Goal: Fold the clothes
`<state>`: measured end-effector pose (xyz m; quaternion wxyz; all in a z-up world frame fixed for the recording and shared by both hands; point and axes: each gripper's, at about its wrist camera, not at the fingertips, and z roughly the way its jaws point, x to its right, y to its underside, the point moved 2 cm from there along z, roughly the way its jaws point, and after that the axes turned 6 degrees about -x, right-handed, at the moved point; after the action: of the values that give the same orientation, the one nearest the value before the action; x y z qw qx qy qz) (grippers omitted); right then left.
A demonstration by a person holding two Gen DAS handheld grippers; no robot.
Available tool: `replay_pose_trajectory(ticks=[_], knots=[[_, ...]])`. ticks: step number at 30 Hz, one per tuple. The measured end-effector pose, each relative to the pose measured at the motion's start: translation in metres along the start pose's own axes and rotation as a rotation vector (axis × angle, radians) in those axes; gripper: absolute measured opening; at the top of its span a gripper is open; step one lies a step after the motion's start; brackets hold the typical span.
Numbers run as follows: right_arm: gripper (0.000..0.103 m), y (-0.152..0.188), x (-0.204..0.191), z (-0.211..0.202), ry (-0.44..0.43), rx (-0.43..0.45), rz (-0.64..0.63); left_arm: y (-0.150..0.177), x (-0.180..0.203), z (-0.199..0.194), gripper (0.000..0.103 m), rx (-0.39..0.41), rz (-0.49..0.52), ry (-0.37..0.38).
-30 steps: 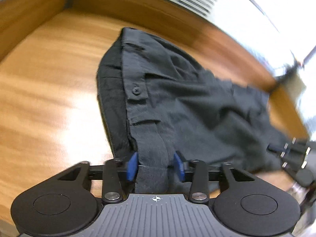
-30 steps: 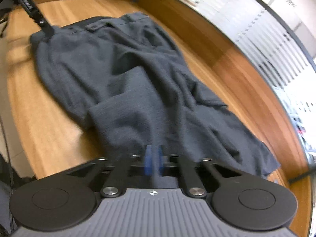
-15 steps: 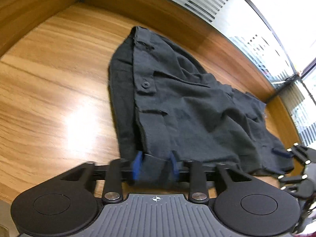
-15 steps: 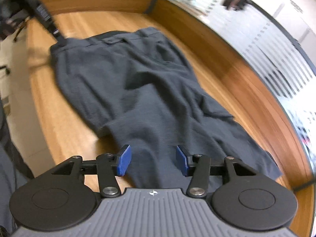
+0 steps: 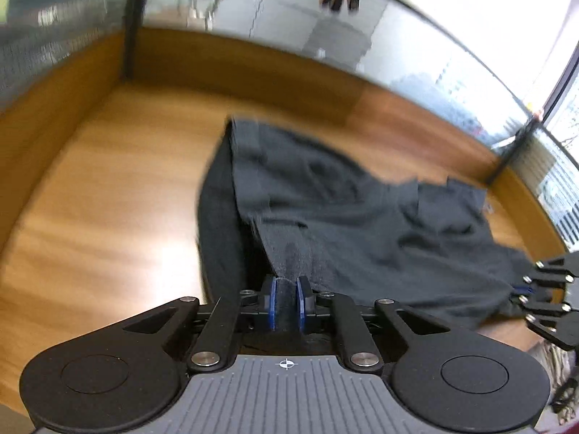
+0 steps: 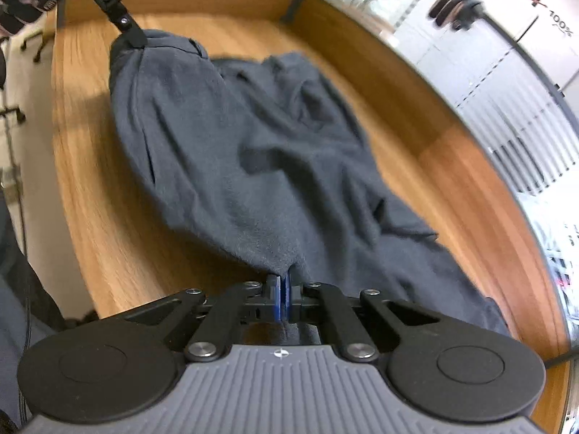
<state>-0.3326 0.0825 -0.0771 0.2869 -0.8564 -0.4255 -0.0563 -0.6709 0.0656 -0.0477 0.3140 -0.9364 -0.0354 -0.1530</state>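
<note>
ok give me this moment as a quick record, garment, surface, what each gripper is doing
garment: dark grey trousers, rumpled, partly lifted along the near edge
surface: wooden table with raised wooden sides
left gripper: jaws closing, pads pressed on a fold of cloth at one end
right gripper: shut on the cloth's near edge at the other end
fold: not yet made
</note>
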Motion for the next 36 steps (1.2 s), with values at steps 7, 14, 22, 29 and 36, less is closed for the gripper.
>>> replay_pose_trajectory(ticks=[7, 14, 22, 29, 36], knots=[[0.002, -0.001, -0.018, -0.027, -0.236, -0.031, 0.029, 0.011, -0.019, -0.020, 0.002, -0.102, 0.049, -0.101], [0.020, 0.014, -0.023, -0.019, -0.283, -0.068, 0.035, 0.050, -0.031, -0.007, 0.004, -0.158, -0.021, -0.229], [0.025, 0.036, 0.049, -0.037, -0.199, -0.045, 0.181, 0.022, 0.008, 0.001, 0.024, -0.098, 0.041, -0.233], [0.030, 0.071, 0.143, -0.028, -0.075, -0.094, 0.276, -0.009, 0.072, 0.027, 0.045, -0.066, 0.056, -0.207], [0.031, 0.104, 0.253, -0.003, -0.020, -0.133, 0.372, -0.035, 0.145, 0.064, 0.062, -0.030, 0.056, -0.225]])
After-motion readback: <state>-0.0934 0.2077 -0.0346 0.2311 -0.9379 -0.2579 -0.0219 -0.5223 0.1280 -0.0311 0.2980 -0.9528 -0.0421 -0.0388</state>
